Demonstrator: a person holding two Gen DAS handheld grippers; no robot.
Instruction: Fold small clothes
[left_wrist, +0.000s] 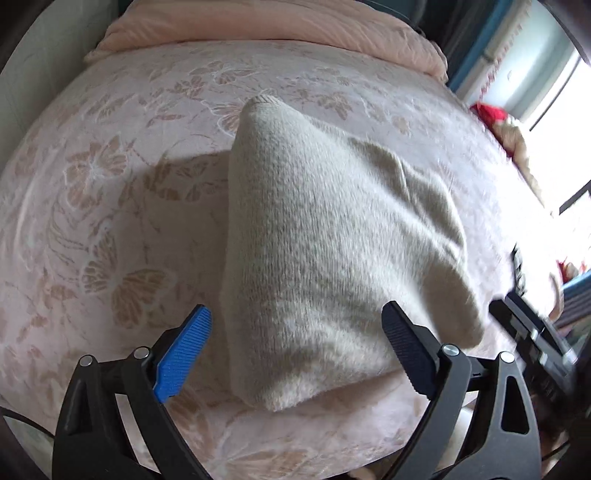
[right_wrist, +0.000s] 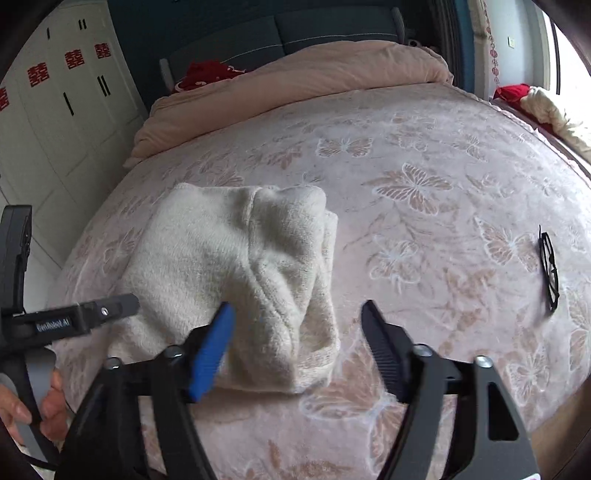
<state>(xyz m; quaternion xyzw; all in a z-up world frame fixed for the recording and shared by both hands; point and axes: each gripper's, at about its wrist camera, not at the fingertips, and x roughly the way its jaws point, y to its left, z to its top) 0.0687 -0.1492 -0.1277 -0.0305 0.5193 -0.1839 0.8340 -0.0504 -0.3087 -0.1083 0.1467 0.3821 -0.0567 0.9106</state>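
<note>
One cream knitted garment (right_wrist: 236, 280) is lying folded on one bed (right_wrist: 424, 155), toward its near left. Two grippers are showing, the left gripper (left_wrist: 297, 350) and the right gripper (right_wrist: 295, 347), each carrying one blue pad and one black pad. One pair of black glasses (right_wrist: 548, 273) is resting at the right. One peach duvet (right_wrist: 295, 81) is lying across the far end.

Each gripper is a black plastic frame with two triangular-cutout arms joined by silver round-head screws. On both the left gripper (left_wrist: 297, 328) and the right gripper (right_wrist: 297, 334), one finger carries a blue ribbed pad and the other a black ribbed pad. The left gripper's body bears white lettering on its side bar.
</note>
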